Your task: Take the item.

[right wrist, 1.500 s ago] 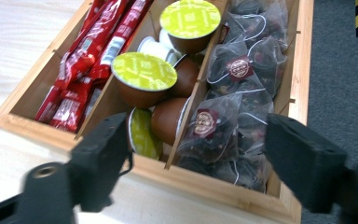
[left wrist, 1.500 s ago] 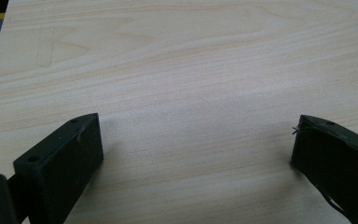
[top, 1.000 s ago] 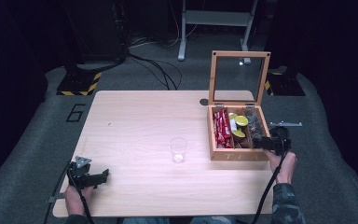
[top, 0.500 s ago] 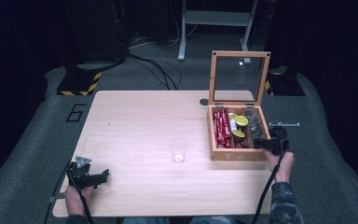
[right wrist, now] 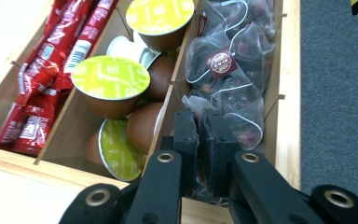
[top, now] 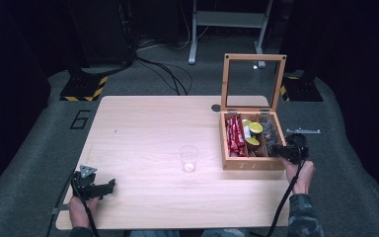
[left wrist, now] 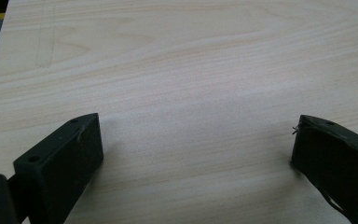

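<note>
An open wooden box (top: 249, 163) stands at the table's right, lid (top: 253, 57) upright. It holds red sachets (right wrist: 51, 70) in one compartment, yellow-lidded capsules (right wrist: 110, 79) in the middle one, and clear tea bags (right wrist: 223, 65) in the one by the outer wall. My right gripper (top: 273, 150) reaches into the tea bag compartment at the box's near end. In the right gripper view its jaws (right wrist: 200, 122) are pressed together on the edge of a tea bag (right wrist: 242, 116). My left gripper (top: 109, 186) rests at the table's near left corner, wide open (left wrist: 196, 144) over bare wood.
A clear plastic cup (top: 189, 159) stands upright mid-table, left of the box. A dark round cable port (top: 216, 107) sits near the table's (top: 143, 133) far edge. Grey carpet (right wrist: 340, 84) lies past the box's outer wall. Cables and stands are on the floor behind.
</note>
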`<move>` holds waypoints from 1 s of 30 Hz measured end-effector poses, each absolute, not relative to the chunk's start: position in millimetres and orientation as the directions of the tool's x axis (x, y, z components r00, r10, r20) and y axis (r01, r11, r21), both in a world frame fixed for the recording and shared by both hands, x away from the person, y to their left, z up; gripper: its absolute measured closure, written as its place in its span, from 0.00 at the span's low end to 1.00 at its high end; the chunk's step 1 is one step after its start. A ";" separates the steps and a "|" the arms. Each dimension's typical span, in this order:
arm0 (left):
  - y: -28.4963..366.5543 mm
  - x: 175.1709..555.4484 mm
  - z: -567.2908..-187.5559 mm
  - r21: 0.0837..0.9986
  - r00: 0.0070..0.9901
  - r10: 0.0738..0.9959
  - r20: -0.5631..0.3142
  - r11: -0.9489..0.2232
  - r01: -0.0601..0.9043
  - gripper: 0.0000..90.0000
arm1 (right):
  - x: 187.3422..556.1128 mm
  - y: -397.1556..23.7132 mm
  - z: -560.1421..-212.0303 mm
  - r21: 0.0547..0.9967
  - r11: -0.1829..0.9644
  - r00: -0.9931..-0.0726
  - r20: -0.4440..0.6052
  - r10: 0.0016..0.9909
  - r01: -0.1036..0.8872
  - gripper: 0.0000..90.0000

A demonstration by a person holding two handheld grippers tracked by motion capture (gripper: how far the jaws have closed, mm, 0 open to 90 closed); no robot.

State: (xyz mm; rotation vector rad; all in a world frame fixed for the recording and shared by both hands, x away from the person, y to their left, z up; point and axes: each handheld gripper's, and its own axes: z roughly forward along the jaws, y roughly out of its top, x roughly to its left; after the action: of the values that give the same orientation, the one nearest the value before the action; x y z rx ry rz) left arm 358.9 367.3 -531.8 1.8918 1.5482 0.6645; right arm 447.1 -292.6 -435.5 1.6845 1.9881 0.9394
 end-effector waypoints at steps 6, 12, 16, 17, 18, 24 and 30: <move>367.3 358.9 -531.9 0.719 0.195 0.981 0.007 -0.140 0.681 0.02 | 442.6 -291.9 -427.5 0.705 0.074 -0.230 0.129 0.965 0.705 0.95; 367.3 358.8 -531.8 0.718 0.195 0.981 0.007 -0.140 0.681 0.02 | 438.8 -289.8 -419.6 0.717 0.075 -0.234 0.126 0.964 0.693 0.95; 367.5 358.8 -531.5 0.716 0.198 0.980 0.006 -0.142 0.684 0.02 | 435.1 -288.6 -411.3 0.725 0.093 -0.247 0.108 0.963 0.682 0.95; 367.3 358.9 -531.9 0.719 0.195 0.981 0.008 -0.141 0.681 0.02 | 434.0 -287.9 -409.0 0.729 0.095 -0.248 0.105 0.963 0.678 0.95; 367.3 358.9 -531.9 0.719 0.195 0.981 0.008 -0.141 0.681 0.02 | 434.0 -287.9 -409.0 0.729 0.095 -0.248 0.105 0.963 0.678 0.95; 367.3 358.8 -531.8 0.718 0.195 0.981 0.007 -0.141 0.681 0.02 | 428.0 -284.5 -395.5 0.744 0.111 -0.266 0.093 0.960 0.659 0.95; 367.2 358.8 -531.9 0.719 0.195 0.981 0.008 -0.141 0.681 0.02 | 424.7 -278.5 -385.2 0.755 0.130 -0.291 0.083 0.953 0.642 0.95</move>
State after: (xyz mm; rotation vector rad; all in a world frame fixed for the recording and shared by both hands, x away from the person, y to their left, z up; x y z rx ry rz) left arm 358.8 367.2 -531.9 1.8913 1.5480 0.6652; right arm 424.7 -278.5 -385.2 1.5349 1.9923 0.9890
